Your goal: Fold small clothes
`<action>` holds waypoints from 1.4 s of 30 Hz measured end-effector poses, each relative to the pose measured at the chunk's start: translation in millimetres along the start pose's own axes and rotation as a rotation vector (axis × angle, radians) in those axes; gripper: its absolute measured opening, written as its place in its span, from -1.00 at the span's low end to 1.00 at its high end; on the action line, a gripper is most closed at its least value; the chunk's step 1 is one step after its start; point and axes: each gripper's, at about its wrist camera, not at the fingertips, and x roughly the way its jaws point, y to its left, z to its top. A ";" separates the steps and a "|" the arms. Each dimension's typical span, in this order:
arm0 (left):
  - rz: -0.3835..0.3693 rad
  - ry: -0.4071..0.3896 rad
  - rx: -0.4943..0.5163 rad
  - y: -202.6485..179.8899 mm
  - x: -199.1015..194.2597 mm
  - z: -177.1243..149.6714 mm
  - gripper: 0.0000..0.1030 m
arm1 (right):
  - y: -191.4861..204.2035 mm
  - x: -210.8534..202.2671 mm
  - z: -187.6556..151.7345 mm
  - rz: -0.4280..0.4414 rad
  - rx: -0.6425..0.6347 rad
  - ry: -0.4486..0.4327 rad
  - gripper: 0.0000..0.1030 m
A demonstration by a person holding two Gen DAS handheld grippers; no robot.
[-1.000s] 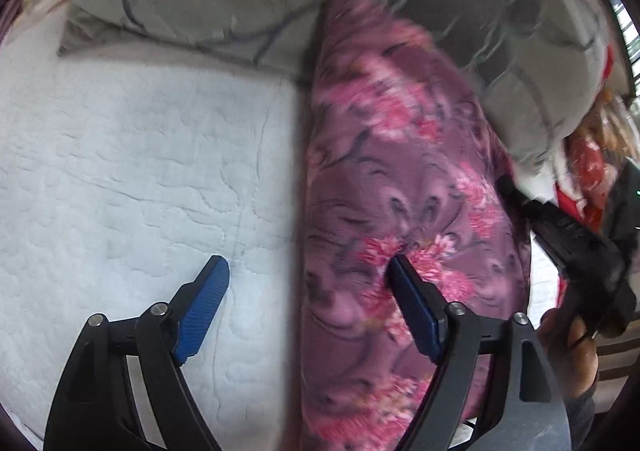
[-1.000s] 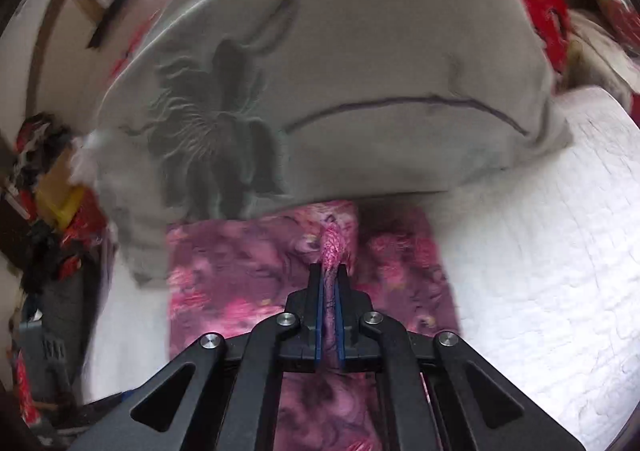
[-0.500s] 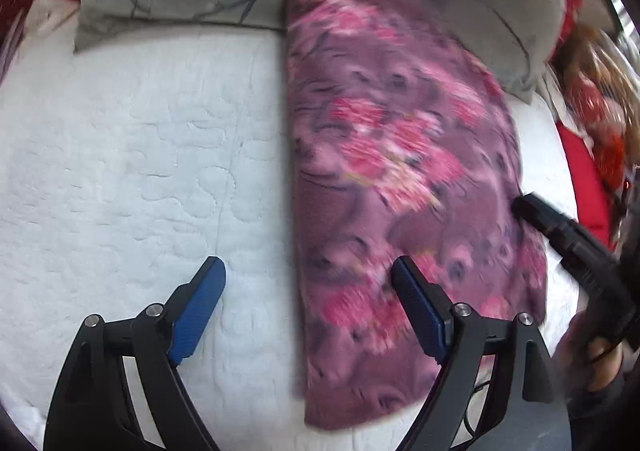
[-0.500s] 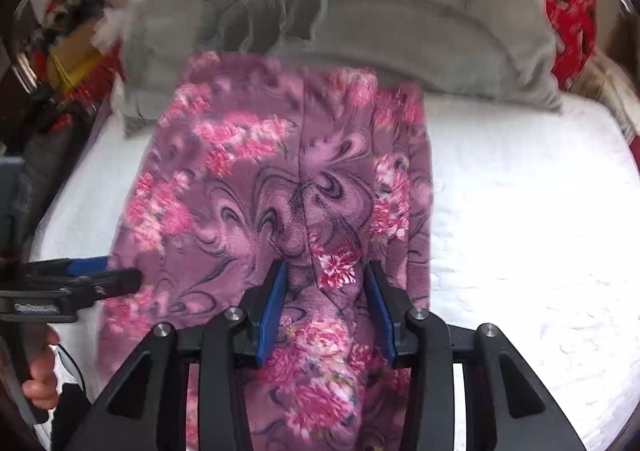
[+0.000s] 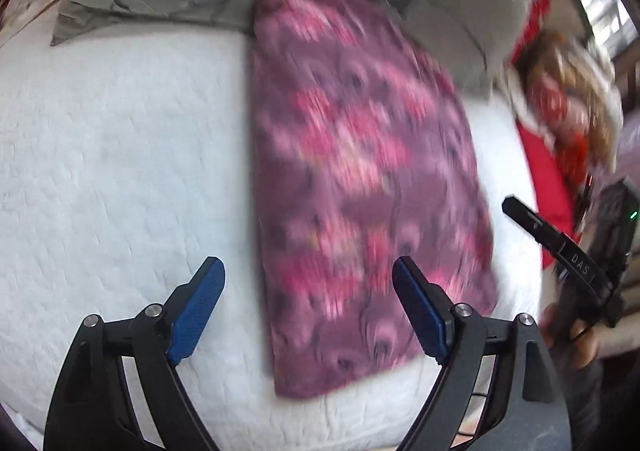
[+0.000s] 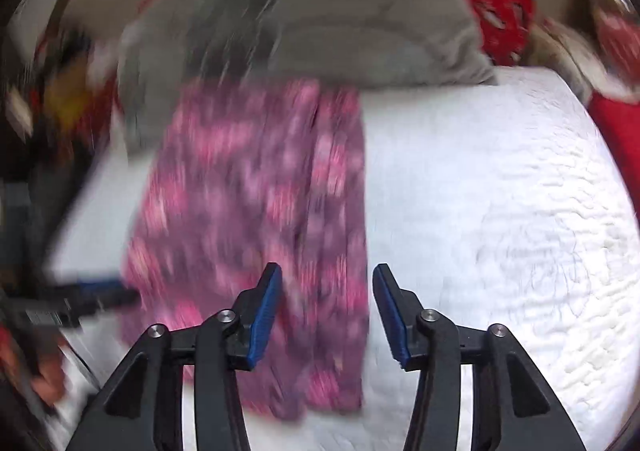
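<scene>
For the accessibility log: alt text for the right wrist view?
Open right tool above a folded pink floral garment lying on a white quilt, nothing gripped. A grey pillow lies behind; the frame is motion-blurred.

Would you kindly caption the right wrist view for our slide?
Right hand-held gripper, jaws just opened and empty, above a folded purple floral garment lying on a white quilted bedspread.

Both wrist views look steeply down, sharing the purple floral garment (image 5: 360,187).

Bare quilt (image 5: 120,171) beside garment (image 5: 360,179)
</scene>
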 end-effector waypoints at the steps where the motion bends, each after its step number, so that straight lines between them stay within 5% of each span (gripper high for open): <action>1: -0.022 0.002 -0.037 7.9 1.0 10.3 0.68 | -6.1 3.7 8.5 0.020 0.041 -0.003 0.26; 5: -0.160 0.054 -0.171 34.7 14.0 37.1 0.69 | -13.7 39.5 30.0 0.044 0.150 0.011 0.27; 8: -0.230 0.065 -0.208 43.1 22.6 44.2 0.71 | -19.6 63.6 35.9 0.200 0.234 0.038 0.27; 11: -0.272 0.070 -0.187 9.2 48.2 75.5 0.74 | -13.9 79.1 38.5 0.388 0.263 0.089 0.27; 16: -0.283 0.074 -0.214 -7.9 67.9 86.5 0.73 | 12.7 89.2 45.7 0.264 0.116 0.082 0.22; 20: -0.150 0.044 -0.193 -17.9 68.7 87.9 -0.25 | 35.7 78.2 41.3 0.165 0.037 0.017 -0.25; 23: -0.109 0.006 -0.156 -28.5 61.8 84.5 -0.49 | 58.1 62.4 36.7 0.091 -0.039 -0.019 -0.44; 29: -0.034 -0.070 -0.083 -49.3 22.6 69.6 -0.51 | 89.4 25.3 35.1 0.008 -0.165 -0.077 -0.46; 35: -0.004 -0.128 -0.064 -56.7 -6.9 43.0 -0.51 | 85.4 5.0 33.1 0.054 -0.161 -0.114 -0.46; 42: 0.030 -0.127 -0.076 -17.7 -35.7 3.7 -0.51 | 101.1 7.2 25.9 0.081 -0.186 -0.083 -0.46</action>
